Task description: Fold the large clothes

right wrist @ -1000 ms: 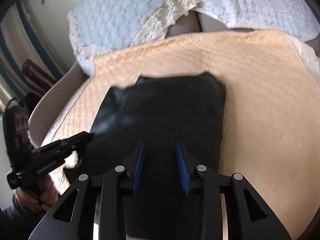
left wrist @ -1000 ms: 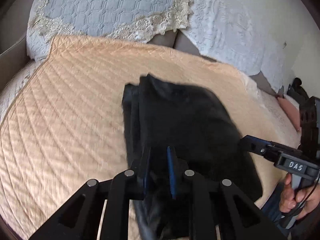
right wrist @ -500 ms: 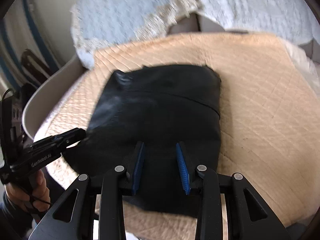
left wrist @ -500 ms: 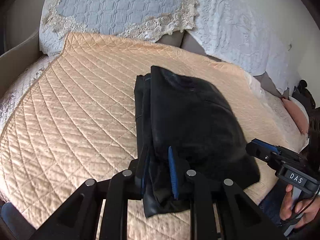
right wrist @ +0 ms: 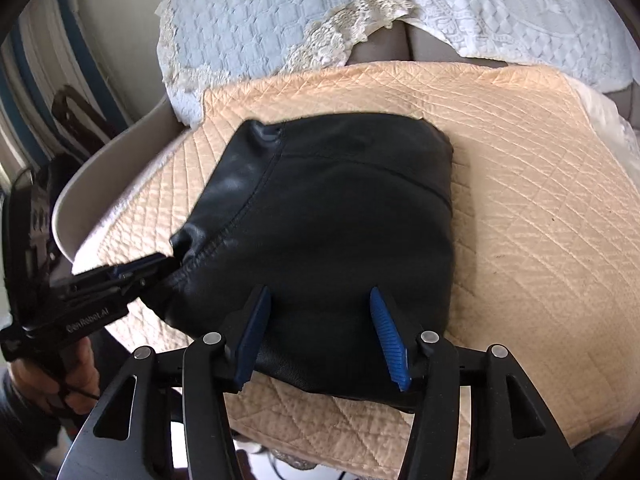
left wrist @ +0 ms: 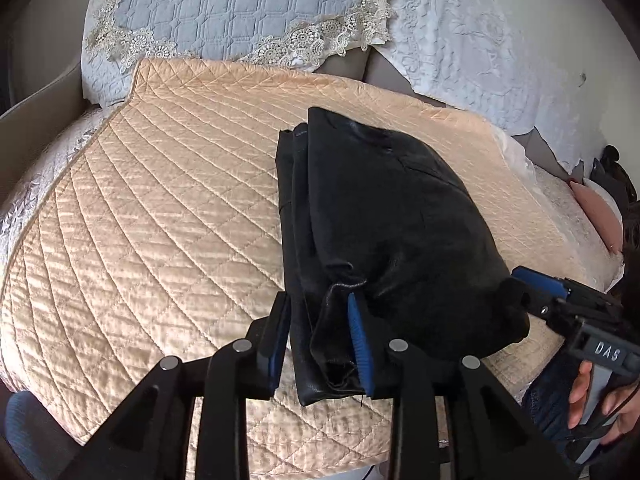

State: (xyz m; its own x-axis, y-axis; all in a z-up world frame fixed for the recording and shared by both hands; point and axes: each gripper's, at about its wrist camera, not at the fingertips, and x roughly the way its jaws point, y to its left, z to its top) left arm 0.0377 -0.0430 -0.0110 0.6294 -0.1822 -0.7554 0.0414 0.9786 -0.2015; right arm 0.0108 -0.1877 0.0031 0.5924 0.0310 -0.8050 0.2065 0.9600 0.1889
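Lying folded on quilt (left wrist: 160, 220), black garment (left wrist: 380, 220) btwn both opening grippers, left gripper (left wrist: 320, 336), right gripper (right wrist: 320, 332).

The garment (left wrist: 384, 224) lies folded on the quilt (left wrist: 160, 216), near its front edge. Behind the quilt two pillows (left wrist: 232, 8) lean side by side. The left gripper (left wrist: 320, 336), jaws opening, stands at the garment's near left edge with that edge between its fingers; the right gripper (right wrist: 324, 336), jaws opening, straddles the near right edge, pads apart from it. Each gripper shows at the other view's side
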